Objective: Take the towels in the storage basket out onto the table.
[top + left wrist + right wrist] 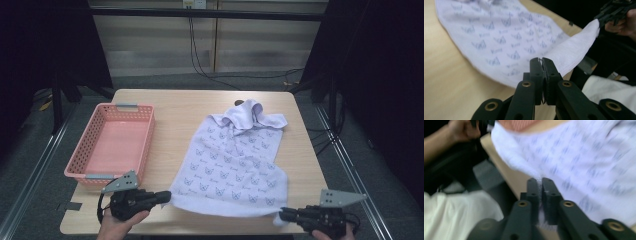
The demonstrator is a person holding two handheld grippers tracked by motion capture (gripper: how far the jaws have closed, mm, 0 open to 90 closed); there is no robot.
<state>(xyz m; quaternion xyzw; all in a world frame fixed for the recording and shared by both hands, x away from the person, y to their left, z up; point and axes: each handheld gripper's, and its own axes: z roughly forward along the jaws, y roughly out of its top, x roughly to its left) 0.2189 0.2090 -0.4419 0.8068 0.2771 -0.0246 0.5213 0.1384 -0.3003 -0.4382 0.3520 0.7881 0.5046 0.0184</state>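
A white towel printed with small blue motifs lies spread on the wooden table, its far end bunched up. My left gripper pinches the towel's near left corner; in the left gripper view the jaws stand together on a thin edge of cloth, with the towel spreading beyond. My right gripper holds the near right corner, and in the right gripper view cloth shows between its jaws, the towel blurred behind. The near edge hangs slightly raised between both grippers.
A pink plastic basket with nothing in it stands on the table's left side, close to my left gripper. The table's near edge runs just under both grippers. A person's hands and white sleeve sit close behind them. Dark floor and cables lie beyond the table.
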